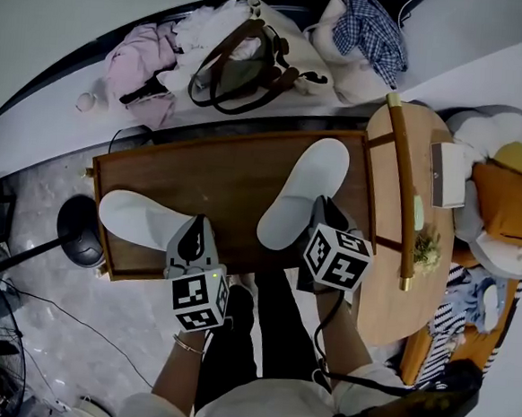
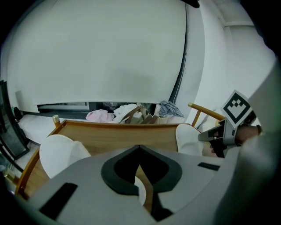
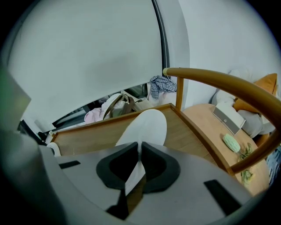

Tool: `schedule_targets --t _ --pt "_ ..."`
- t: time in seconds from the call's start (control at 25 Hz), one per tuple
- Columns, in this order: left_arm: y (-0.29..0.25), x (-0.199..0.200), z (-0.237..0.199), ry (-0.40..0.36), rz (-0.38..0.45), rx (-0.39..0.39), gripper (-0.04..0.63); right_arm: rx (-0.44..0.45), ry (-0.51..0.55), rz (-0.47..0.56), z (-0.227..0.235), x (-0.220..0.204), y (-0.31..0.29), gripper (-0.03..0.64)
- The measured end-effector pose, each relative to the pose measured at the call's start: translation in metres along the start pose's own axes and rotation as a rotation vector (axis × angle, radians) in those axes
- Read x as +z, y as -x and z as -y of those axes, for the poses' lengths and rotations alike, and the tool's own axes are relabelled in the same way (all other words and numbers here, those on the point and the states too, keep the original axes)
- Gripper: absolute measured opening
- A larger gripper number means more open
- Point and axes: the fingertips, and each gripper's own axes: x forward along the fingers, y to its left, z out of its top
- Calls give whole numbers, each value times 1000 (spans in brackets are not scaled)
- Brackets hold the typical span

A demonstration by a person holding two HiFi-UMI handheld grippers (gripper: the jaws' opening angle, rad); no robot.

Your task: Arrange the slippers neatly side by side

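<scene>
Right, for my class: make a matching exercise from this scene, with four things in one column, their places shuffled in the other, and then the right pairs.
Things:
1. left slipper
2. right slipper
3. brown handbag
4. orange cushion

Places:
a. at the far right, past the round table
b. near left corner of the wooden tray
c. beyond the tray's far edge, among clothes
d. slanting towards the tray's far right corner

Pairs: 1-b; 2-d; 3-c; 4-a.
</scene>
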Motion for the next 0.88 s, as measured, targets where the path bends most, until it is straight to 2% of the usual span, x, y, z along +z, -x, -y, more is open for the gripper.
schedule_targets --t 0.88 --pt "33 28 21 20 83 26 8 171 74 -11 -10 33 47 44"
